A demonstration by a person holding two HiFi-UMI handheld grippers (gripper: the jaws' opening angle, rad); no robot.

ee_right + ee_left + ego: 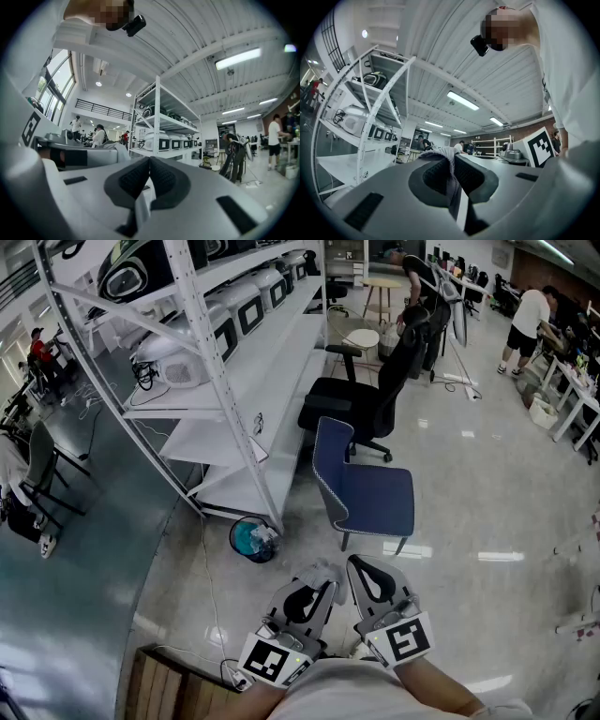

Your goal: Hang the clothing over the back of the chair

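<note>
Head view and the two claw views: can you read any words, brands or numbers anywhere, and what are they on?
No readable words or numbers anywhere.
Left claw, marker cube: black-and-white squares, no letters.
Right claw, marker cube: the same, pattern only.
Appliances on the shelf rack: labels, if any, too small to read.

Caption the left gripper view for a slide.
Fold of grey clothing pinched in the shut left hand-held gripper, white shelving rack at left.
</note>
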